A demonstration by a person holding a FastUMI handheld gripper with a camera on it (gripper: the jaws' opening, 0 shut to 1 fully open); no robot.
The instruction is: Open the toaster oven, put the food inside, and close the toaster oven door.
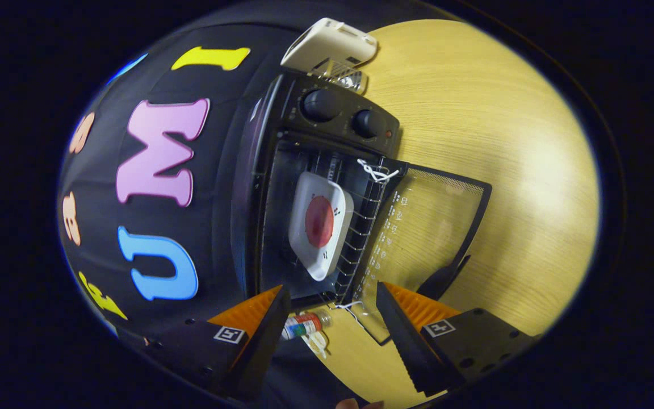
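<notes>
- Closing the door point(429, 227) looks like the step in hand: the plate point(320, 224) with the food point(319, 221) already sits inside the toaster oven point(327, 187), on the wire rack point(361, 227).
- Gripper point(332, 318): fingers spread wide apart, holding nothing. Both tips hang just short of the oven mouth, one near the cavity's side, the other point(398, 318) over the near edge of the open door.
- Door: folded fully down, lying flat over the wooden table point(503, 113). Glass pane, dark frame, white markings printed near the hinge side. Dark handle point(443, 278) at the far edge, just beyond the nearer finger.
- Advice for the step: get a finger under the handle edge, or grip the handle itself, and swing the door up about its hinge in an arc. Pushing straight would likely slide the oven.
- The rack looks pulled partly forward, tied to the door with white string point(377, 170); it should ride back in as the door rises. Watch that the plate does not shift.
- Press until the door seats flush; a gap would leave the task unfinished.
- Oven: black, small, with two round knobs point(321, 105) on the panel beside the cavity.
- Plate: white, square with rounded corners. Food: a flat red disc at its centre.
- Other items: a white box point(330, 45) beyond the oven; a small bottle point(304, 325) on the table between the fingers.
</notes>
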